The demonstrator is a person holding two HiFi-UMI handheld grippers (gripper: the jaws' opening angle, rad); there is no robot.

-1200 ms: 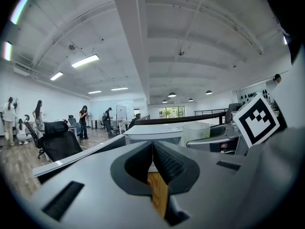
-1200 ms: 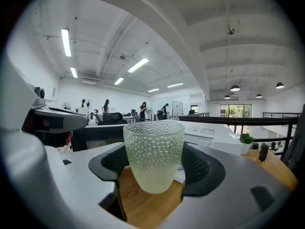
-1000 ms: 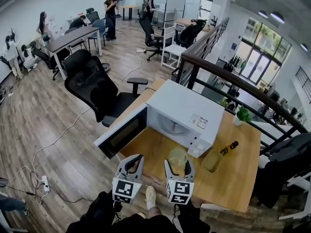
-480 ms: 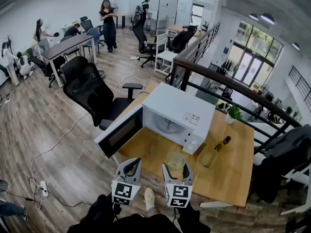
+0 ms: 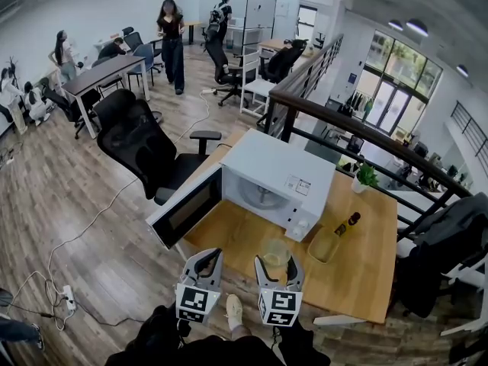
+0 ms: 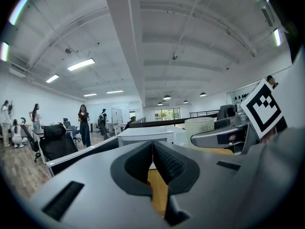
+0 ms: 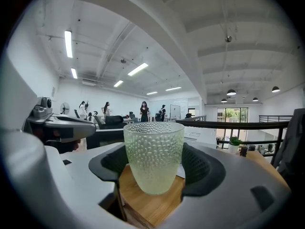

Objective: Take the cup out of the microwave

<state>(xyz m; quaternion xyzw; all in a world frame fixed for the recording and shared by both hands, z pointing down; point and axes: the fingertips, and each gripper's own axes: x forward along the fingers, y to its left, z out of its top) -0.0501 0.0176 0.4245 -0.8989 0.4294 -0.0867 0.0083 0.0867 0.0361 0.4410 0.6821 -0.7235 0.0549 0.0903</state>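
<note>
A clear, pale-green bumpy glass cup sits between the black pads of my right gripper, which is shut on it. In the head view the cup and right gripper are over the wooden table, just in front of the white microwave. The microwave's door hangs open to the left and its cavity shows only the turntable. My left gripper is beside the right one, shut, with its pads meeting and nothing held. From the left gripper view the cup shows to the right.
A yellowish container and a dark bottle stand right of the microwave, and a small plant sits at the far table edge. A black office chair stands left of the table and a dark railing runs behind it. People stand far off.
Both grippers drew back slightly from the microwave front, the cup staying in the right one. A person in the background walked nearer.
</note>
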